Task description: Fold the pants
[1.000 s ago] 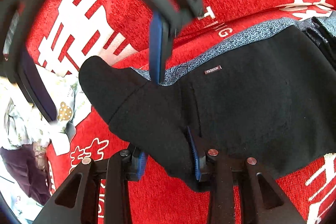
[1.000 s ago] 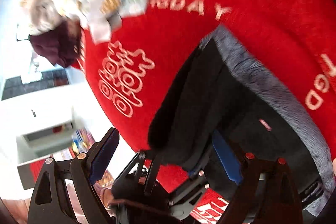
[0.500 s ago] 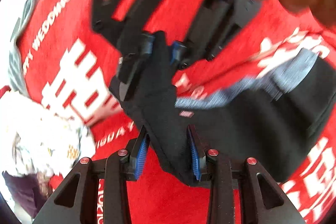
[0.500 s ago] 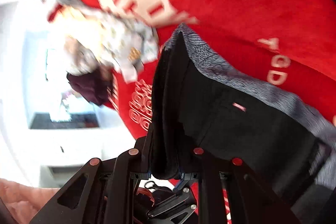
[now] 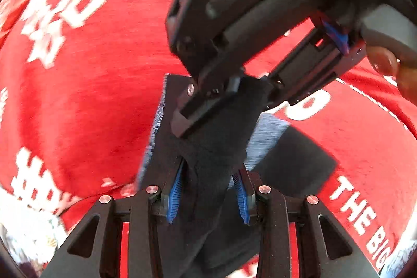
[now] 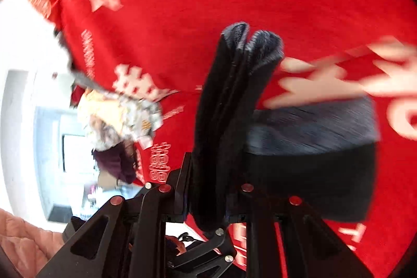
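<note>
Between my two sets of fingers hang the black pants (image 5: 208, 153), lifted above the red cloth (image 5: 83, 100). My left fingers (image 5: 208, 194) pinch them; my right fingers (image 5: 229, 90) pinch them at twelve o'clock, just beyond. The loose part trails toward four o'clock.

Both views are bright and evenly lit, with colours strongly saturated. Fisheye bending curves everything toward dark vignetted corners. Motion blur smears the white lettering (image 6: 325, 85) on the red cloth (image 5: 109, 95); a window area (image 6: 28, 100) at the right view's left edge is washed out.
</note>
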`<state>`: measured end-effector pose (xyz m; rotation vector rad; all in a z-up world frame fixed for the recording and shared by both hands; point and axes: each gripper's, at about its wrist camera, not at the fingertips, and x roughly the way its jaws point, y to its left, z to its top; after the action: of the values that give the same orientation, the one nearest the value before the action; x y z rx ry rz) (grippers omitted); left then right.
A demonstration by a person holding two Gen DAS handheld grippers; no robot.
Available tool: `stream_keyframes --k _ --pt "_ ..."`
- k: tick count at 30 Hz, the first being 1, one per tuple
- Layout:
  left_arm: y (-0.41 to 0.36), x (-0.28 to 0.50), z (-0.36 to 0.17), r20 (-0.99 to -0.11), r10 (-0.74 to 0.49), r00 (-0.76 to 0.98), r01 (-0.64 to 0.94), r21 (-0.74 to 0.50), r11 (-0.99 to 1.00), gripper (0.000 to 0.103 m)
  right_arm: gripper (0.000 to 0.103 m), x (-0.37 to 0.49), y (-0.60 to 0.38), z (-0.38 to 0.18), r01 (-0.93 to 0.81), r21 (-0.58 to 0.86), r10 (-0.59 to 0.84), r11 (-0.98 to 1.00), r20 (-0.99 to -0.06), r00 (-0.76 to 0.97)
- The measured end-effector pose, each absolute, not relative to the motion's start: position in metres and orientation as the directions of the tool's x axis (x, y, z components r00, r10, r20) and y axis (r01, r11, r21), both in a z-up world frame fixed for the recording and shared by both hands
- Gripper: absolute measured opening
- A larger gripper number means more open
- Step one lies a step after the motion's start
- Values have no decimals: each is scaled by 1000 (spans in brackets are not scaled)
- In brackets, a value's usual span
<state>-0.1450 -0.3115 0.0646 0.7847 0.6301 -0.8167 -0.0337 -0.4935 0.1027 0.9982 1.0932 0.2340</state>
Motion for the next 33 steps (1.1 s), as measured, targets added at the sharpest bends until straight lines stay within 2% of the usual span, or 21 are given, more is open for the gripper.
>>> stream_keyframes --k 5,8,10,11,13,14,18,22,25,28,33 --pt "-355 -181 3 -824 -322 466 866 350 357 36 21 -84 -536 30 429 751 586 502 -660 470" --pt "-362 -192 -17 -827 -279 488 860 399 319 36 21 -105 -549 -7 494 751 589 439 -655 472" --pt "-361 -196 -18 -829 -264 493 860 419 292 39 21 -110 -551 -18 510 758 597 407 -643 480" --pt "-361 -199 -17 -834 -258 487 863 415 288 45 21 -112 -549 -20 508 767 602 391 -631 489" --pt "-354 -194 -6 -859 -247 449 878 373 299 60 20 -114 -546 -20 507 759 594 408 -642 484" --pt "-349 -192 0 -870 -239 432 883 355 306 63 20 -115 -545 -18 508 749 588 426 -655 473" --pt "-314 -177 30 -889 -227 398 877 297 376 63 20 -111 -528 -8 500 674 541 544 -737 405" --pt "-276 -127 44 -920 -135 367 771 221 597 63 20 -121 -529 -11 505 625 510 595 -780 364" --pt "-239 -72 34 -942 -52 332 614 174 770 63 23 -120 -528 0 513 564 461 646 -825 327" --pt "-204 -39 22 -954 -20 298 471 129 873 63 25 -121 -530 15 530 475 387 702 -880 275" --pt "-198 -44 -1 -962 5 272 459 134 878 64 27 -117 -534 42 485 494 364 721 -866 341"
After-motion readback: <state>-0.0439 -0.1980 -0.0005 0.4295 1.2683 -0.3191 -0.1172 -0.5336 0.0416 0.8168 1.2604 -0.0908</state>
